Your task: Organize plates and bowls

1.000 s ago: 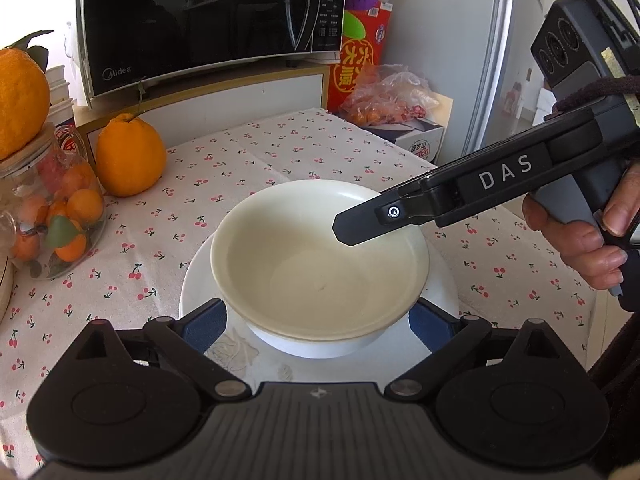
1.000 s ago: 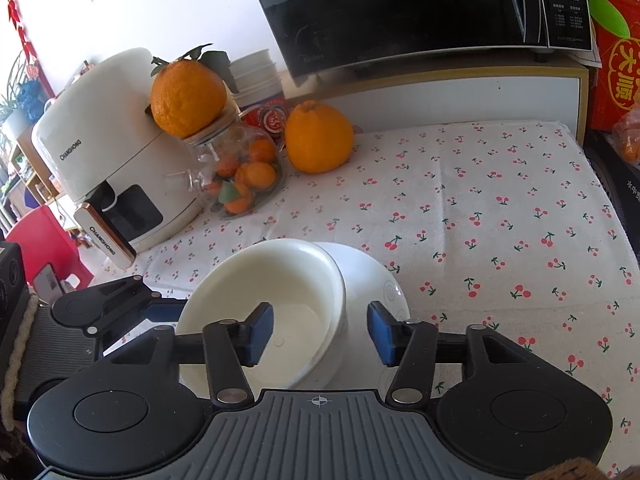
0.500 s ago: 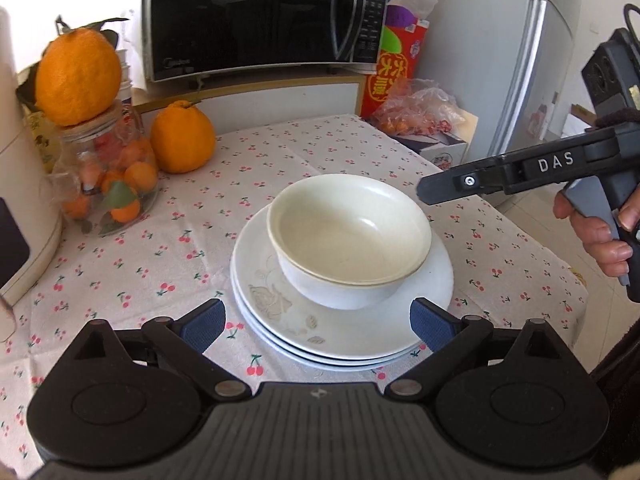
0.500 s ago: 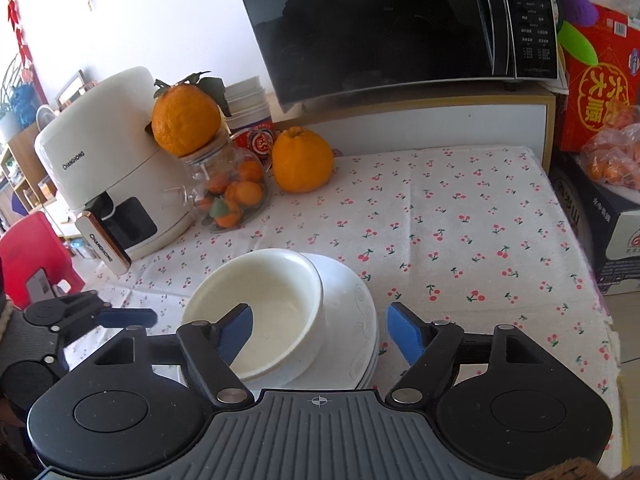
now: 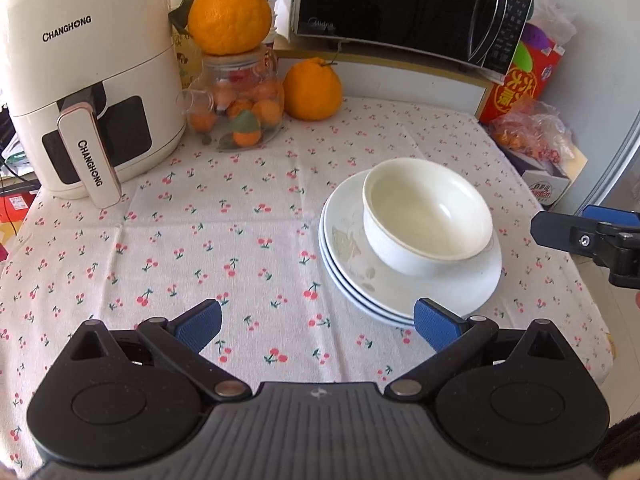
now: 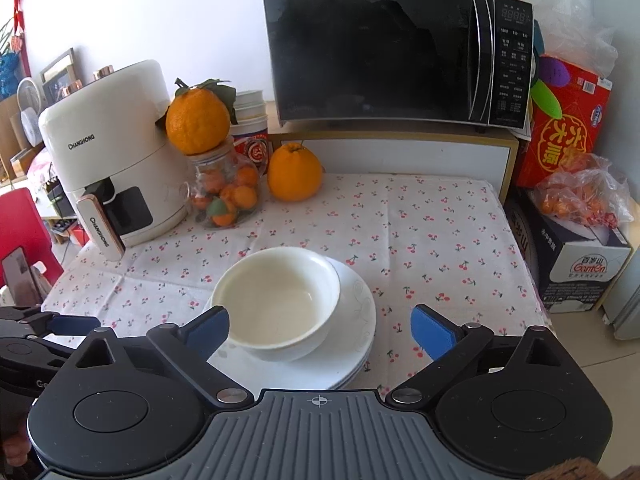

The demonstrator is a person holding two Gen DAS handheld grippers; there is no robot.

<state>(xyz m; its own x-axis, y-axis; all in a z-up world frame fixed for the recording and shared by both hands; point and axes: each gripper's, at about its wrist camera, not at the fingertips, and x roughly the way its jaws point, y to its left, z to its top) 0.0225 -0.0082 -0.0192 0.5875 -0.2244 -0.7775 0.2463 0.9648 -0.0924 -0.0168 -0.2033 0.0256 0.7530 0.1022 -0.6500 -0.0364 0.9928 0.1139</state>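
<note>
Sitting stacked: white bowl [image 6: 280, 300] on the pile of white plates [image 5: 460, 292], right of centre on the cherry-print tablecloth [image 5: 200, 240].

Hovering near the stack, left gripper [image 5: 318, 326] gaping wide and gripping nothing; right gripper [image 6: 320, 330] just finishing opening, likewise empty, bowl beyond its pads and untouched. Looking like glazed ceramic: rigid, smooth, probably slippery, chipping easily. Best pinching across the bowl's rim wall; taking the plates by their overhanging edges, likely weighty together.

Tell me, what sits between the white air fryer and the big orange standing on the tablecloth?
A glass jar of small oranges, another large orange on its lid; both wrist views show it.
</note>
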